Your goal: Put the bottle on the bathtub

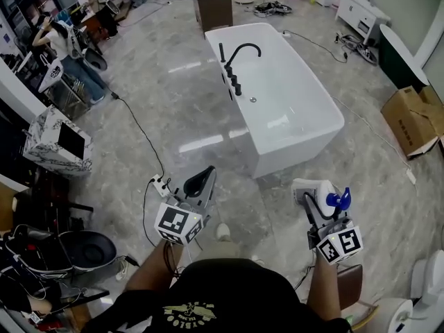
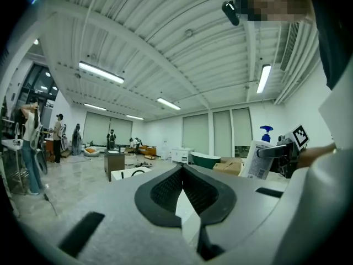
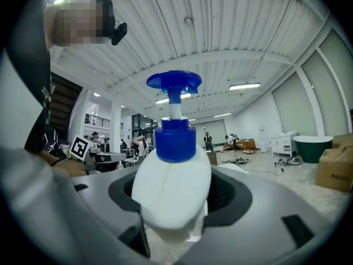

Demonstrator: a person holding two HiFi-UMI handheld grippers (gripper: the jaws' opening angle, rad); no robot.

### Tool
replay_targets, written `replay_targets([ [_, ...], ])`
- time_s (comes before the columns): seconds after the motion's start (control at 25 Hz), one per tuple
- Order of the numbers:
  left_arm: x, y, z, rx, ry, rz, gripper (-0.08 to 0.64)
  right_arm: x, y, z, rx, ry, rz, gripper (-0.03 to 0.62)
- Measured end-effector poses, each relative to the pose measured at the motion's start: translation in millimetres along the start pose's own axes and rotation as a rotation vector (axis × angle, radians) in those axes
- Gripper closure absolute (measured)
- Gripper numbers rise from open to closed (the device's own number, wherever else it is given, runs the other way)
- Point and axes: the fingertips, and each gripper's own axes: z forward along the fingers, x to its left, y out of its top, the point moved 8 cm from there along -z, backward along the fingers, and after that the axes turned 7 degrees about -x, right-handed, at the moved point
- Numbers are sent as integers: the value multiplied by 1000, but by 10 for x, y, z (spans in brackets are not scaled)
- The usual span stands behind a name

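The white bathtub [image 1: 298,109] stands on the marble floor ahead of me, and shows small and far in the left gripper view [image 2: 128,173]. My right gripper [image 1: 320,201] is shut on a white bottle [image 1: 313,188] with a blue pump, held in the air short of the tub's near end. In the right gripper view the bottle [image 3: 172,189] fills the space between the jaws of my right gripper [image 3: 175,200], pump upward. My left gripper [image 1: 200,182] hovers to the left of the tub's near end, shut with nothing in it [image 2: 182,173]. The bottle [image 2: 258,160] also appears at the right of that view.
A black faucet [image 1: 236,61] stands on the tub's left rim. A cable and power strip [image 1: 158,182] lie on the floor by my left gripper. Cardboard boxes [image 1: 416,120] sit at the right, a dark cabinet [image 1: 212,5] beyond the tub, people [image 1: 66,47] at the far left.
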Motion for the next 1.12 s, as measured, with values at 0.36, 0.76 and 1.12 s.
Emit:
replay_targets([
  [0.36,751,-21,429,-10,-22,-17,551,35,-5,760,7,-29,-18,330],
  [0.76,1313,-124,641,-16,-56,-49,551,224,53,1237,22,-52,-43,330],
  [1.12,1374,-61,758,-52,-92,-40,551,142,128,1261,-1,-95,-42,330],
])
